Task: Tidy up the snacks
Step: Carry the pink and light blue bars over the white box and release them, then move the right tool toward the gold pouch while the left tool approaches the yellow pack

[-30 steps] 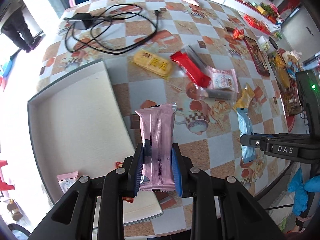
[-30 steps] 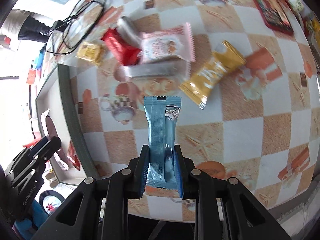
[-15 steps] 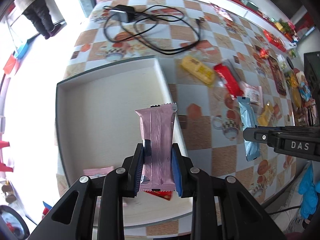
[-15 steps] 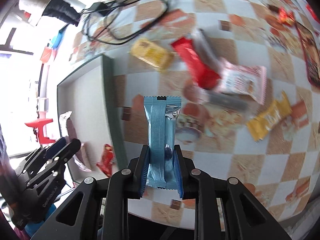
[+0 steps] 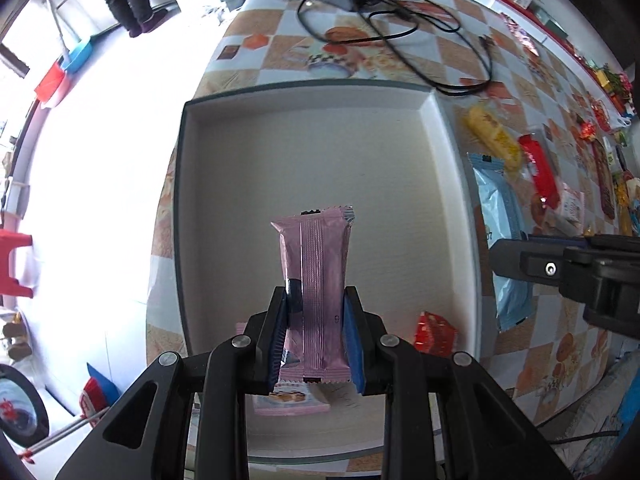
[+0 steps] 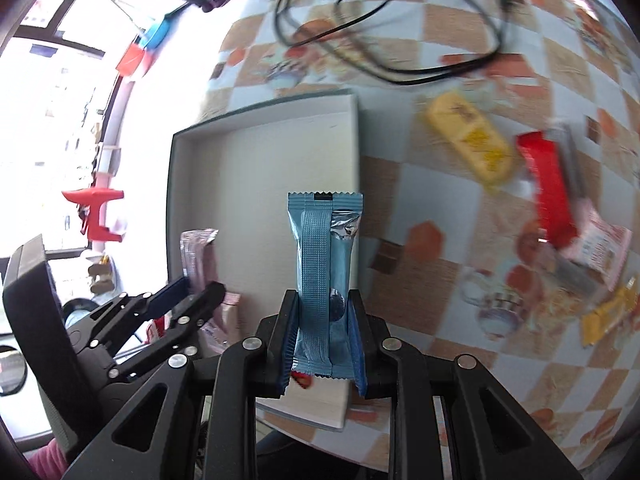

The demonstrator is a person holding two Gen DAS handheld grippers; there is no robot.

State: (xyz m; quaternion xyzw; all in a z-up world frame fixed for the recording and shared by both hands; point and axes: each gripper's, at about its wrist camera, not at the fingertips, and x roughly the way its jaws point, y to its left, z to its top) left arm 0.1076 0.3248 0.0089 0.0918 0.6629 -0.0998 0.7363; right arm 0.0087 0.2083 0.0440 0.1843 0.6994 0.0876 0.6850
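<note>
Left wrist view: left gripper (image 5: 316,320) clamped on pink bar (image 5: 315,264), poised above white tray (image 5: 304,92), likely for dropping beside packets already inside. Right wrist view: right gripper (image 6: 323,328) clamped on blue bar (image 6: 323,264), over tray's right wall, apparently queued for release.

Looks like a small shop or home dining room: table with a checkered teacup-print tablecloth (image 5: 404,60), charger cable (image 5: 384,12) lying on it. Red plastic stool (image 6: 98,212) on a bright tiled floor, goods-lined counter (image 5: 540,20) behind.
</note>
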